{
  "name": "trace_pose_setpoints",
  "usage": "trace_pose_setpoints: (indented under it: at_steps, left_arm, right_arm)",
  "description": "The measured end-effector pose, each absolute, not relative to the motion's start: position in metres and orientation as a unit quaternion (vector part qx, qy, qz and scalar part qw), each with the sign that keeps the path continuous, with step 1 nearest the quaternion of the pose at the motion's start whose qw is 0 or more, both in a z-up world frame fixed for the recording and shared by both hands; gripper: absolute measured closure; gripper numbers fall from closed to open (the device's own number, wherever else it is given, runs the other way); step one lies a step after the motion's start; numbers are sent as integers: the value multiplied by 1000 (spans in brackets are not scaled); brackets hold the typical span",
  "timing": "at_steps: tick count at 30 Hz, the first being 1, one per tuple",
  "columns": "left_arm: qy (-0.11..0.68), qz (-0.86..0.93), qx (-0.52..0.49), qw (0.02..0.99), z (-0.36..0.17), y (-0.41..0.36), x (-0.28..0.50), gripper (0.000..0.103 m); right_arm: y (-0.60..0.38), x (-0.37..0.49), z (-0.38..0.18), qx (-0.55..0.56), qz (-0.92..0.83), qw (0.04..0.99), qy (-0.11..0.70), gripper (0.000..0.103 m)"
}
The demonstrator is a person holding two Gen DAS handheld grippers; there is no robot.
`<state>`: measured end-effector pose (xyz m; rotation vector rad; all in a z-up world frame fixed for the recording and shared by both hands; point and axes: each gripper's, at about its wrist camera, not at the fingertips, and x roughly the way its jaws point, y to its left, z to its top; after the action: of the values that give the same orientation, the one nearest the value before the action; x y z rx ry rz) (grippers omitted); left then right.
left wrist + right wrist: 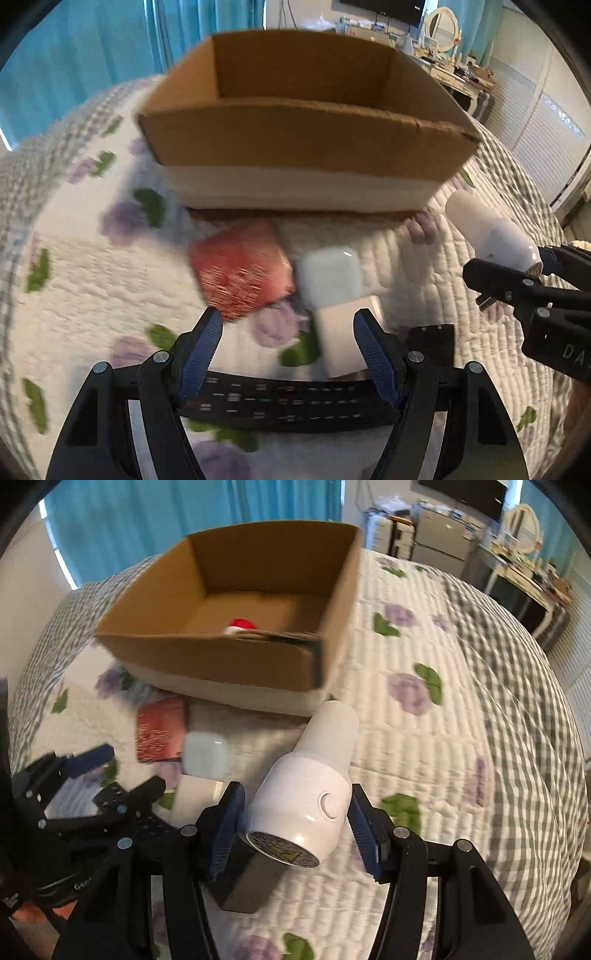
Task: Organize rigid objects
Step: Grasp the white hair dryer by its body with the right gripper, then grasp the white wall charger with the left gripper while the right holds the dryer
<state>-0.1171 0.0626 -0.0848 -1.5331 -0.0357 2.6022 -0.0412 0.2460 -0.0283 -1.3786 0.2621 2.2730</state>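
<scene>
An open cardboard box [306, 147] [236, 657] stands on the quilted bed. My right gripper [295, 819] is shut on a small white hair dryer [314, 786], held above the quilt to the right of the box; it also shows in the left wrist view [491, 232]. My left gripper [288, 350] is open and empty above a black remote [288, 402]. Ahead of it lie a red square box [240, 269] [160, 731], a white rounded case [330, 277] [205, 755] and a white flat block [347, 339]. A red-and-white item [240, 626] lies inside the box.
The bed quilt [443, 738] has purple flowers and a grey check border. A dressing table with a mirror [443, 29] and cluttered shelves stand at the far right. Blue curtains [166, 517] hang behind the box. A dark block [247, 886] lies under the dryer.
</scene>
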Motion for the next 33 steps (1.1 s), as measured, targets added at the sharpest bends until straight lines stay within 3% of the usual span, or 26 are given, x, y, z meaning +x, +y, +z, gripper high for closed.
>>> trace_pose_setpoints:
  at_steps: [11, 19, 21, 23, 33]
  left_arm:
    - [-44, 838, -537, 85, -109, 79, -132, 27]
    - [3, 831, -548, 93, -126, 97, -137, 28]
    - [7, 829, -551, 95, -127, 97, -141, 30]
    - [-3, 821, -560, 110, -125, 96, -141, 45]
    - [31, 828, -547, 122, -93, 88, -126, 48]
  right_arm:
    - [257, -41, -52, -531, 813, 225, 85, 47]
    - [264, -37, -60, -538, 808, 222, 92, 47]
    - [263, -35, -58, -538, 809, 219, 89, 47]
    - [261, -35, -57, -538, 811, 215, 85, 47]
    - [239, -28, -44, -531, 821, 200, 67, 47]
